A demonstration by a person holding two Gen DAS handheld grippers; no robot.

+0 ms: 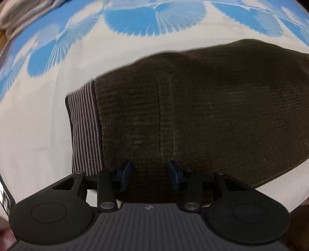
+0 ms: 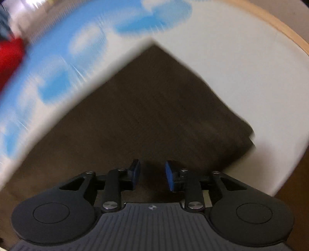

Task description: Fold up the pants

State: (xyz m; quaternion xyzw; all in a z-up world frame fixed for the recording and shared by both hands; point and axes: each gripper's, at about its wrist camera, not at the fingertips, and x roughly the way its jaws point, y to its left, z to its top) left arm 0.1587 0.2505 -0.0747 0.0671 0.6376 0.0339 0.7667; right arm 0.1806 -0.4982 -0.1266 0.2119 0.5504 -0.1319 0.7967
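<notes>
The dark brown ribbed pants (image 1: 202, 108) lie folded flat on the white and blue bedsheet (image 1: 38, 115). A striped waistband (image 1: 85, 127) shows at their left end. My left gripper (image 1: 149, 171) is open and empty, just above the near edge of the pants. In the right wrist view the pants (image 2: 154, 108) show as a folded block with one corner pointing away. My right gripper (image 2: 152, 173) is open and empty over their near part. This view is blurred.
The sheet (image 2: 231, 67) has blue leaf prints at the far side. A wooden bed edge (image 2: 280, 25) runs at the right. A red thing (image 2: 9, 56) lies at the far left. Grey cloth (image 1: 23, 13) lies at the far left corner.
</notes>
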